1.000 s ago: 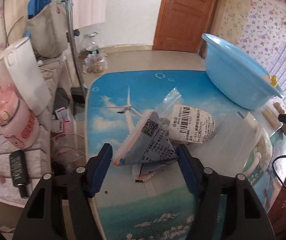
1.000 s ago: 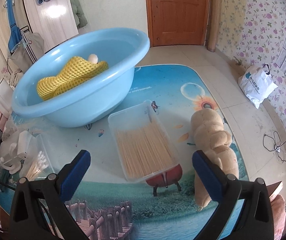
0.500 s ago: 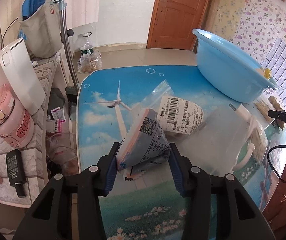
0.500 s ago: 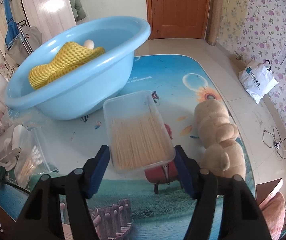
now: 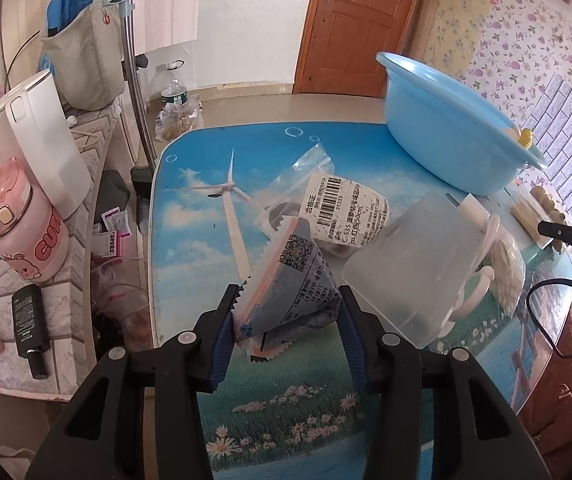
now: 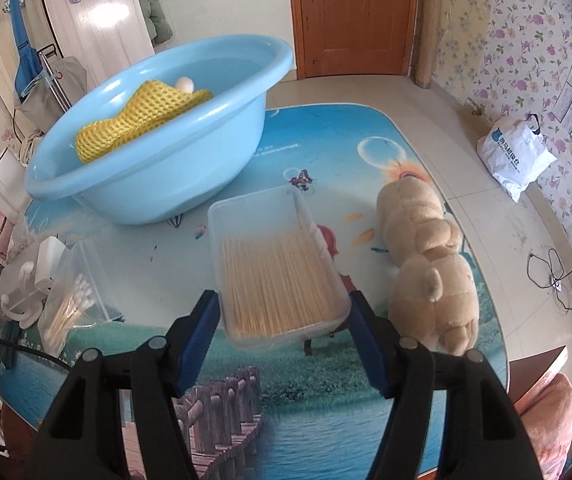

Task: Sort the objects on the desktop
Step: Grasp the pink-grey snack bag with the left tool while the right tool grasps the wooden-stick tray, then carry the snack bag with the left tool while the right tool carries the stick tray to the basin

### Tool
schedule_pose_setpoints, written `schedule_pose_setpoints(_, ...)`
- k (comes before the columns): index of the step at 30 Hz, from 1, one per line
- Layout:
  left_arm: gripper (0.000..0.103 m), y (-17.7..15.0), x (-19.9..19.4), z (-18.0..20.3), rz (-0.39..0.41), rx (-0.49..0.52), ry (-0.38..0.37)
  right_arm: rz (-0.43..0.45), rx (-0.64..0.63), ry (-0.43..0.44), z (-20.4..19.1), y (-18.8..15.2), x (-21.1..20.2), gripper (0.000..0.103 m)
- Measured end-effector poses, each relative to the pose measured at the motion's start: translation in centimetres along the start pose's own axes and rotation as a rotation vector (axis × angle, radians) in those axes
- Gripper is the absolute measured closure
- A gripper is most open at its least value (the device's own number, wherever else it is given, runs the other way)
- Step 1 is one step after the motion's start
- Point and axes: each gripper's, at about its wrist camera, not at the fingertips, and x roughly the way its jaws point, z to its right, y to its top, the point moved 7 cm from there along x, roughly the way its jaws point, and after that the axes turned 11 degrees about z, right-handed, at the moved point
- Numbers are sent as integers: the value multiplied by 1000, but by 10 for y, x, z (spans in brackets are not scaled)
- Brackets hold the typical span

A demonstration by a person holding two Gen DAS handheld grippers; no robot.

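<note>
Both grippers clamped on desk items

Left gripper (image 5: pixel 286 312) pinches a grey snack packet (image 5: pixel 290 280) at lower centre; right gripper (image 6: pixel 281 316) squeezes the clear toothpick box (image 6: pixel 273 264), lifted off the table (image 6: pixel 350 168).

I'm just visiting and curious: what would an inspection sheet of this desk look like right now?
Surface: table covered with a printed landscape mat.
Job's things: snack packet between the left tongs; clear box of sticks between the right tongs; blue basin holding a yellow mesh cloth.
Clutter: plush toy, bag of cotton swabs, barcode-labelled bag, frosted container.
Grippers: both pairs of tongs closed on their items.
Cables: black cable at the table edge.
Surroundings: wooden door, floral wallpaper, white kettle.
</note>
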Motion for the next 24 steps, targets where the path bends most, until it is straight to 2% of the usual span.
schedule_pose_setpoints(5, 55, 3, 8, -1, 6, 11, -4, -10, -4, -11, -1, 3, 6, 37)
schedule_pose_setpoints(8, 54, 7, 14, -1, 16, 21, -1, -20, -14, -10, -2, 4, 11, 29)
schedule_pose_setpoints(11, 55, 11, 18, 1, 16, 39, 7, -38, -17, -4, -4, 4, 18, 28)
schedule_pose_setpoints(12, 55, 12, 19, 1, 14, 36, 7, -37, -18, -3, -5, 4, 18, 30)
schedule_pose_setpoints(14, 56, 14, 18, 0, 15, 29, 8, -26, -21, 1, -6, 5, 17, 40)
schedule_pose_setpoints(24, 57, 27, -13, -7, 84, -1, 39, 33, 8, -6, 8, 17, -6, 41)
